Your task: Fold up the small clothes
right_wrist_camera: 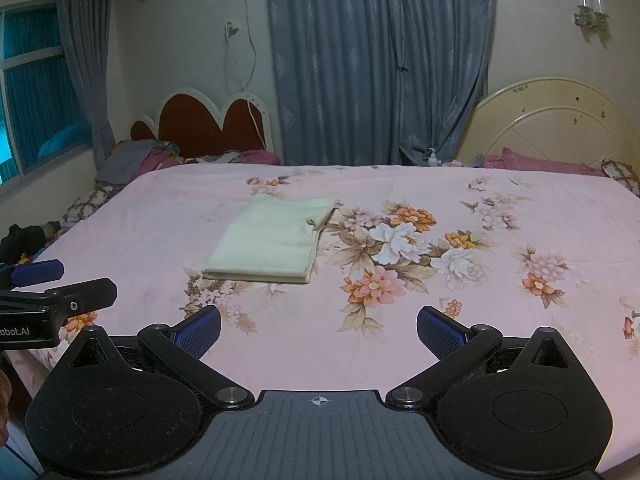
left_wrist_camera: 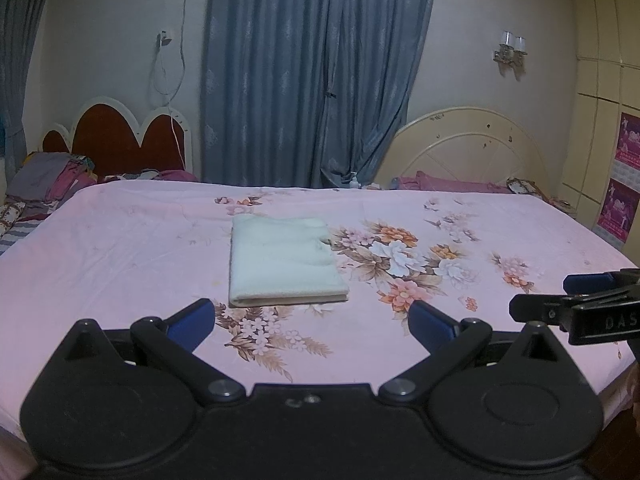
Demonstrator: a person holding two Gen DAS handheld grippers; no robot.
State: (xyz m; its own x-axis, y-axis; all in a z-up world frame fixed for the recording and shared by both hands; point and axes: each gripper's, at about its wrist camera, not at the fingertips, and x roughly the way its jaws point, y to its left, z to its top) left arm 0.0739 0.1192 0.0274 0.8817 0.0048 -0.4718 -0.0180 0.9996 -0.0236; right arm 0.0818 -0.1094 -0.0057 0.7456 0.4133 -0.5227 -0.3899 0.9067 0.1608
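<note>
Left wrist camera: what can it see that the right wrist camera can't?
Only the left wrist view shows the pink posters on the cupboard. Only the right wrist view shows the window. Both share the folded cream cloth on the flowered pink sheet, blue curtains, and both open grippers, left and right.

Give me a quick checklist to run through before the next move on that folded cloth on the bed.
1. Left gripper open, holding nothing: ok.
2. Right gripper open, holding nothing: ok.
3. Pale cream folded cloth lies flat on the pink floral bedsheet: ok.
4. Cloth edges aligned: not ok, a small corner pokes out on the right side.
5. Both grippers clear of the cloth: ok.
6. More clothes left to fold: cannot tell.
</note>
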